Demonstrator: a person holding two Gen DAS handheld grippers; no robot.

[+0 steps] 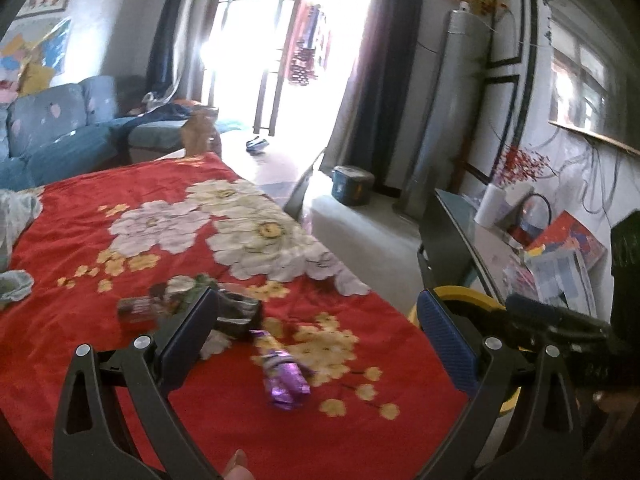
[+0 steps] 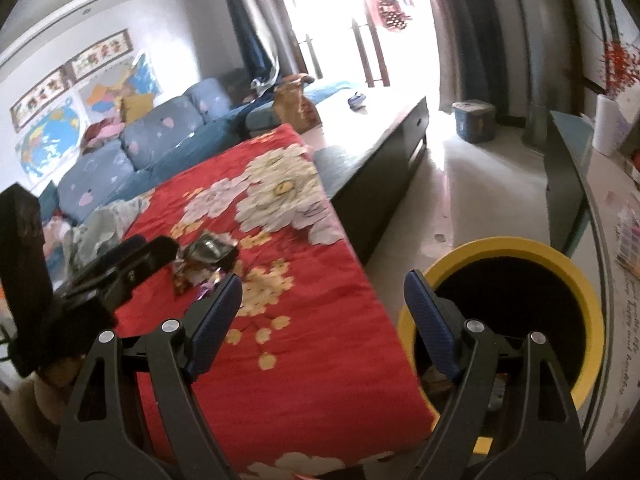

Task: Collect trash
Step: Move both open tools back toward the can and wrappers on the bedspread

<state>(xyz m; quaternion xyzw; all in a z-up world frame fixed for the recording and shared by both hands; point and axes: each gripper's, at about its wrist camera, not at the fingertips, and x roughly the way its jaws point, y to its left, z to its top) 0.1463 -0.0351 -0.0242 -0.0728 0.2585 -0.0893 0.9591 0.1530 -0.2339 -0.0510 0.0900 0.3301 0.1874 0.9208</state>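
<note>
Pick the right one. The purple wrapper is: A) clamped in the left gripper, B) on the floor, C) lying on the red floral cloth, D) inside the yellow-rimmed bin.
C: the purple wrapper lies on the red floral cloth, between the fingers of the open left gripper, untouched.

I see a shiny purple foil wrapper (image 1: 286,380) on the soft red floral cloth (image 1: 120,240); beside that cloth, the yellow bin rim (image 2: 592,308) looks matt plastic.
</note>
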